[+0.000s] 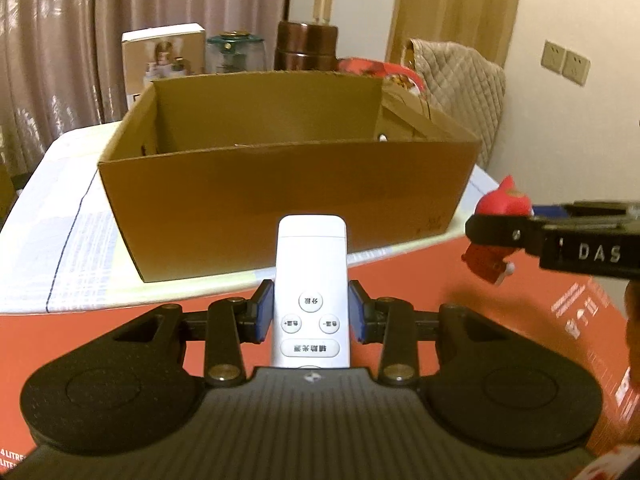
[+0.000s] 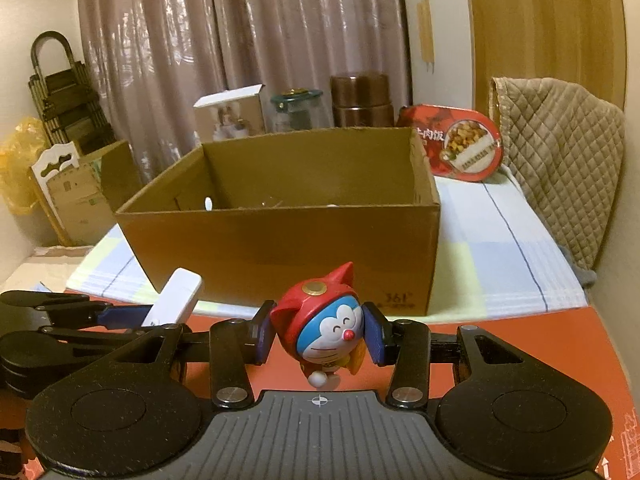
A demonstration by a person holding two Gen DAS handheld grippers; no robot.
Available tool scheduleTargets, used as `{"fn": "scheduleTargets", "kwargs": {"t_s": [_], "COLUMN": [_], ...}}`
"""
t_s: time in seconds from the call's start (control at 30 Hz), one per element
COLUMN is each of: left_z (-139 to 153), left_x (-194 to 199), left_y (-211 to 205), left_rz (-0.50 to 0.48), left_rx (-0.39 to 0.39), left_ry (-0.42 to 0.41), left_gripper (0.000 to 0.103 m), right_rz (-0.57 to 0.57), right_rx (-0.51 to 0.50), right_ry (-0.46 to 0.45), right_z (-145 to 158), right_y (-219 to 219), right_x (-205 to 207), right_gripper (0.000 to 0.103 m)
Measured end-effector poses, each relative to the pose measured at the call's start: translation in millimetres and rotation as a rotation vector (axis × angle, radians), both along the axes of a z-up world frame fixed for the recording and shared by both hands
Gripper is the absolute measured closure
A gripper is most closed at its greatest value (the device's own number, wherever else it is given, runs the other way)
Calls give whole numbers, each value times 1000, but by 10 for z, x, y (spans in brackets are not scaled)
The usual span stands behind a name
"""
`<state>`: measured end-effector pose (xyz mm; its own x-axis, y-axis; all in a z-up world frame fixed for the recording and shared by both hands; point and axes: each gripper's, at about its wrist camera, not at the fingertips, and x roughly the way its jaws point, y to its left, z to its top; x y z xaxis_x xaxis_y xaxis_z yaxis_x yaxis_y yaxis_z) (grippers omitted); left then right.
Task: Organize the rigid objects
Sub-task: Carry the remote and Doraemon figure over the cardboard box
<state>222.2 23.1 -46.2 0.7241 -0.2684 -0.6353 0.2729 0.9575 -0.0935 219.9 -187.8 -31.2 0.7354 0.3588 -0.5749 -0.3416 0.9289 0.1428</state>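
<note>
My left gripper is shut on a white remote control, buttons facing up, held in front of an open cardboard box. My right gripper is shut on a red and blue Doraemon figure, held in front of the same box. In the left wrist view the right gripper with the red figure comes in from the right. In the right wrist view the left gripper with the remote shows at the left.
The box stands on a checked cloth laid over a red surface. Behind it are a white carton, a glass jar, a brown canister and a red food package. A quilted chair back is at right.
</note>
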Motion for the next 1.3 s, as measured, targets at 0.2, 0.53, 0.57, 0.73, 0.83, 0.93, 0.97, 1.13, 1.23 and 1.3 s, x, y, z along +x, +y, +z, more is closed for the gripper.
{"fn": "scheduleTargets", "kwargs": {"t_s": [0.2, 0.53, 0.57, 0.73, 0.83, 0.93, 0.97, 1.13, 1.23, 1.3], "left_z": [59, 221, 256, 427, 518, 605, 639, 760, 802, 828], "left_x": [31, 50, 52, 115, 184, 294, 336, 518, 637, 715], "left_y": [82, 134, 139, 175, 200, 204, 202, 191, 192, 189], "left_rz": [22, 19, 19, 29, 44, 50, 50, 41, 39, 40], "left_rx": [-27, -50, -51, -61, -70, -69, -67, -64, -67, -76], "left_ry": [-7, -49, -59, -105, -132, -156, -166, -199, -211, -218], "left_gripper": [70, 70, 70, 70, 70, 70, 70, 70, 70, 70], "right_rz": [9, 58, 63, 70, 55, 41, 34, -14, -41, -59], "right_rx": [10, 49, 57, 81, 93, 99, 100, 108, 110, 119], "right_ry": [-26, -91, -101, -146, -164, -181, -188, -215, -220, -215], "right_z": [47, 217, 249, 403, 472, 535, 560, 655, 671, 657], "right_y": [53, 149, 160, 223, 238, 228, 228, 154, 108, 68], "right_x": [35, 69, 71, 162, 256, 360, 405, 609, 736, 807], "right_gripper": [61, 61, 61, 61, 61, 61, 61, 61, 61, 61]}}
